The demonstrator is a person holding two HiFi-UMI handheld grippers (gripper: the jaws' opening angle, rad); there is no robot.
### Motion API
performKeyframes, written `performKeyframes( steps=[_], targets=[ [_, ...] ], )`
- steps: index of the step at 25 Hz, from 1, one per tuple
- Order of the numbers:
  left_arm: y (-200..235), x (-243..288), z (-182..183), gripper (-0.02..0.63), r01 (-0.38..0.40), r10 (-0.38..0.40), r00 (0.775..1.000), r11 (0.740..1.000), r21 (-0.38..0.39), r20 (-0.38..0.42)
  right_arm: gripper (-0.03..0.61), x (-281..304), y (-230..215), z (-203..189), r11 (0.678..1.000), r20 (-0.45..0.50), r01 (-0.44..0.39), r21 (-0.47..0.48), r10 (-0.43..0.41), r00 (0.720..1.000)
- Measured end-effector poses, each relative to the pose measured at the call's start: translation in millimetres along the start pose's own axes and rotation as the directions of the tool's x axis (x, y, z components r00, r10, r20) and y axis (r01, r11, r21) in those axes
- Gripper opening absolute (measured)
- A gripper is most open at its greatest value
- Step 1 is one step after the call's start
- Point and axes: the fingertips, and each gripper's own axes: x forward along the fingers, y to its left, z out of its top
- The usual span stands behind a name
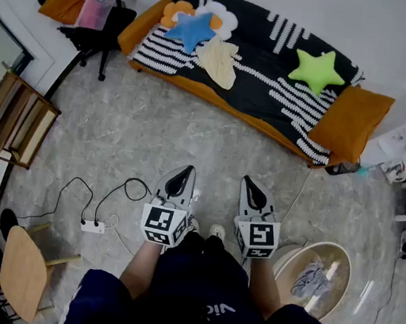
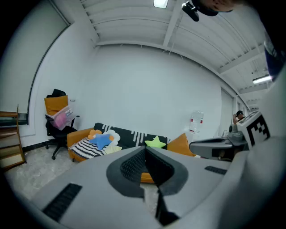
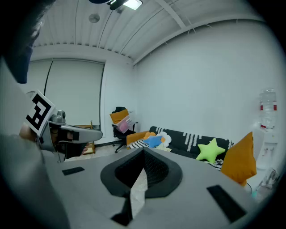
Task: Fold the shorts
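A crumpled grey garment (image 1: 312, 278) lies in a round pale basket (image 1: 345, 260) on the floor, at the person's right. Both grippers are held side by side in front of the person's body and point toward the sofa, well apart from the basket. My left gripper (image 1: 187, 170) is shut with nothing between its jaws, and its own view shows the tips (image 2: 145, 150) meeting. My right gripper (image 1: 248, 180) is shut and empty too, its tips (image 3: 144, 154) closed in its own view. Each gripper shows at the edge of the other's view.
An orange sofa (image 1: 359, 116) with a black striped blanket, star and flower cushions stands ahead. A black office chair (image 1: 94, 26) is at the far left, a wooden rack (image 1: 14, 120) at the left, a wooden chair (image 1: 26, 271) nearby. A power strip (image 1: 93, 226) with cables lies on the floor.
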Motion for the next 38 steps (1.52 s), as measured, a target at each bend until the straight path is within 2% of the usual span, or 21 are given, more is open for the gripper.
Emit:
performKeyframes(
  steps=[7, 10, 11, 12, 13, 14, 16, 18, 25, 31, 33, 38],
  targets=[
    [-17, -22, -6, 0.003, 0.007, -0.007, 1.000, 1.000, -0.003, 0.000, 0.008, -23, 5, -9, 1.000, -0.013, 0.009, -0.008, -0.009, 1.000],
    [-20, -23, -12, 0.003, 0.026, -0.027, 1.000, 0.999, -0.018, -0.017, 0.011, -26, 2, -16, 0.999, -0.010, 0.022, 0.028, -0.021, 1.000],
    [-22, -23, -14, 0.008, 0.044, -0.044, 0.999, 0.999, -0.024, -0.025, 0.012, -26, 3, -19, 0.999, -0.012, 0.017, 0.048, -0.016, 1.000],
    [-24, -23, -16, 0.048, 0.066, -0.067, 0.997, 0.997, -0.031, -0.033, 0.014, -25, 5, -20, 0.998, -0.015, 0.002, 0.066, -0.001, 1.000],
    [-26, -23, -17, 0.155, 0.089, -0.090, 0.995, 0.995, -0.039, -0.037, 0.074, -24, 8, -22, 0.997, -0.018, -0.021, 0.080, 0.022, 1.000],
    [-27, -23, -18, 0.249, 0.106, -0.108, 0.993, 0.993, -0.044, -0.036, 0.224, -23, 12, -22, 0.995, -0.019, -0.044, 0.089, 0.046, 0.999],
    [-27, -22, -16, 0.330, 0.122, -0.123, 0.992, 0.992, -0.043, -0.025, 0.300, -20, 15, -20, 0.993, -0.010, -0.069, 0.092, 0.070, 0.998],
    [-25, -20, -14, 0.359, 0.130, -0.130, 0.991, 0.991, -0.030, -0.017, 0.361, -18, 15, -17, 0.994, 0.001, -0.065, 0.084, 0.065, 0.998],
    [-24, -12, -16, 0.359, 0.178, -0.178, 0.984, 0.984, -0.012, -0.020, 0.364, -15, 10, -24, 0.999, -0.015, -0.021, 0.047, 0.021, 1.000],
    [-10, -8, -20, 0.357, 0.141, -0.142, 0.989, 0.990, -0.029, -0.030, 0.331, -7, 6, -28, 0.997, -0.016, 0.004, 0.075, -0.003, 1.000],
    [-6, -2, -21, 0.357, 0.126, -0.127, 0.991, 0.991, -0.037, -0.032, 0.299, 0, 0, -25, 0.995, -0.004, -0.003, 0.095, 0.003, 1.000],
    [4, 25, -18, 0.357, 0.082, -0.083, 0.996, 0.996, -0.045, -0.041, 0.310, 30, -23, -20, 0.997, -0.018, -0.027, 0.066, 0.028, 0.999]
  ],
)
